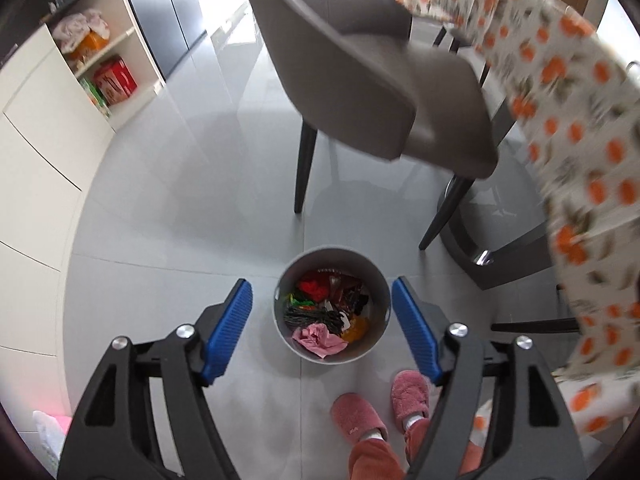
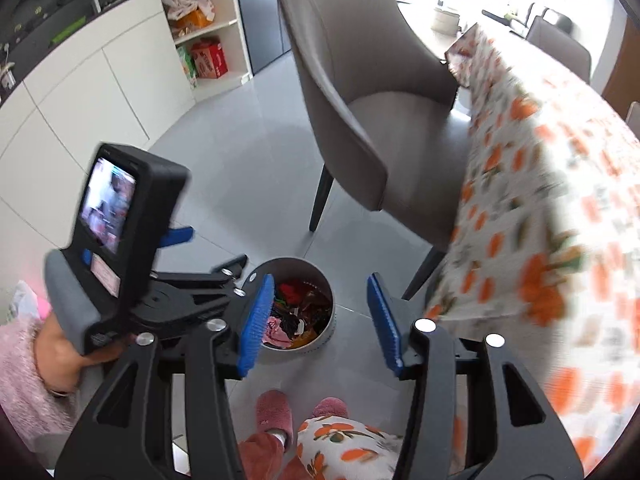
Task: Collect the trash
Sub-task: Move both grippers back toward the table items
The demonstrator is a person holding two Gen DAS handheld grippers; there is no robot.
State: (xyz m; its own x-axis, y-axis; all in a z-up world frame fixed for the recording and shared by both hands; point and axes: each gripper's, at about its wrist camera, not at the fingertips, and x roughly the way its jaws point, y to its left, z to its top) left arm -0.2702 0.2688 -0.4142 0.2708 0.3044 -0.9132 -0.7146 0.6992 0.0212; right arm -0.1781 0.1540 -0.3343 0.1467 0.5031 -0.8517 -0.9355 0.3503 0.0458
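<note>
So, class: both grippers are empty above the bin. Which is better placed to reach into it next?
Left. The left gripper hangs open with the bin centred between its fingers; the right gripper sees it off-centre, behind its finger.

I'm working in a home dining area: an upholstered grey dining chair (image 2: 360, 92) stands on glossy grey floor tiles (image 1: 192, 184), beside a bench under an orange-print tablecloth (image 2: 532, 184). White cabinets (image 2: 80, 100) with open shelves hold food packages (image 2: 208, 58), and fuzzy pink slippers (image 1: 360, 414) show below.
</note>
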